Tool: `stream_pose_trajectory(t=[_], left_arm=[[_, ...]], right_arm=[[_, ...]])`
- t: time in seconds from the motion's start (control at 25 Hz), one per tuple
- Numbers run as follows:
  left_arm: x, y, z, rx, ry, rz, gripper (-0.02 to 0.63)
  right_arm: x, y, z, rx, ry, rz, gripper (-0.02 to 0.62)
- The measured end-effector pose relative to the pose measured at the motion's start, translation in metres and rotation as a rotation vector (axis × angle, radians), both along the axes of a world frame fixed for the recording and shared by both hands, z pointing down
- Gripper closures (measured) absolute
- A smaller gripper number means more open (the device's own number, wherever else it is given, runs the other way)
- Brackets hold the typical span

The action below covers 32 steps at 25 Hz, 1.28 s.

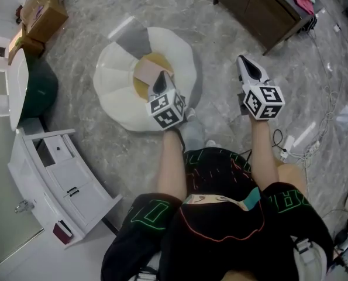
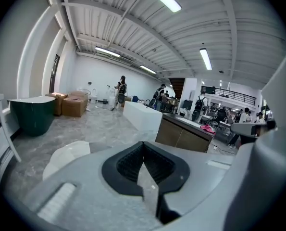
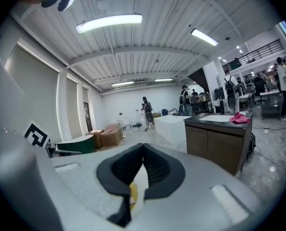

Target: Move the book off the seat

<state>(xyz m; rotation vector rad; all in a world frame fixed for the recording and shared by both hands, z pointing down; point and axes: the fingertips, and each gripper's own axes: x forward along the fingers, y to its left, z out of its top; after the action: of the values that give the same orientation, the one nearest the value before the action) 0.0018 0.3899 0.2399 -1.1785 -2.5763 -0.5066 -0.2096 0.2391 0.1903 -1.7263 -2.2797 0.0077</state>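
A tan-pink book (image 1: 148, 71) lies on the yellow middle of a round white cushion seat (image 1: 118, 95) on the marble floor. My left gripper (image 1: 159, 82) hovers over the seat's near right side, its tip just beside the book's right edge, jaws shut on nothing. My right gripper (image 1: 244, 61) is held to the right of the seat over bare floor, also shut and empty. In the left gripper view the shut jaws (image 2: 143, 144) point level across the room, with the white seat (image 2: 68, 153) low at the left. In the right gripper view the right gripper (image 3: 143, 146) points the same way.
A white drawer cabinet (image 1: 57, 174) stands at the left with a dark green tub (image 1: 40, 86) behind it. Cardboard boxes (image 1: 44, 12) sit at the far left. A brown cabinet (image 1: 258, 4) with a pink cloth (image 1: 302, 0) is at the far right. Cables and a power strip (image 1: 290, 148) lie right.
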Motion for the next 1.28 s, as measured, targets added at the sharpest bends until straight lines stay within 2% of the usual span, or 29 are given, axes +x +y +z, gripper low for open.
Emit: stream_pose_trajectory(t=[0.16,0.36,0.56,0.84,1.08,1.28], left_arm=[[0.004,0.041,0.029,0.062,0.010,-0.045,0.595],[0.011,0.097,0.061,0.140,0.005,-0.110,0.595],[0.034,0.147,0.098,0.227,-0.002,-0.194,0.595],[0.080,0.177,0.137,0.322,0.035,-0.302,0.595],[0.117,0.191,0.182,0.348,0.089,-0.357,0.595],[0.131,0.185,0.257,0.441,0.089,-0.435,0.595]], right_arm=[[-0.004,0.057,0.014,0.020,-0.012,-0.025,0.592],[0.002,0.139,0.034,0.092,-0.016,-0.108,0.592],[0.028,0.212,0.056,0.167,-0.027,-0.227,0.592],[0.068,0.295,0.090,0.239,0.000,-0.382,0.592],[0.109,0.345,0.161,0.308,0.045,-0.521,0.592],[0.131,0.365,0.256,0.427,0.040,-0.659,0.592]])
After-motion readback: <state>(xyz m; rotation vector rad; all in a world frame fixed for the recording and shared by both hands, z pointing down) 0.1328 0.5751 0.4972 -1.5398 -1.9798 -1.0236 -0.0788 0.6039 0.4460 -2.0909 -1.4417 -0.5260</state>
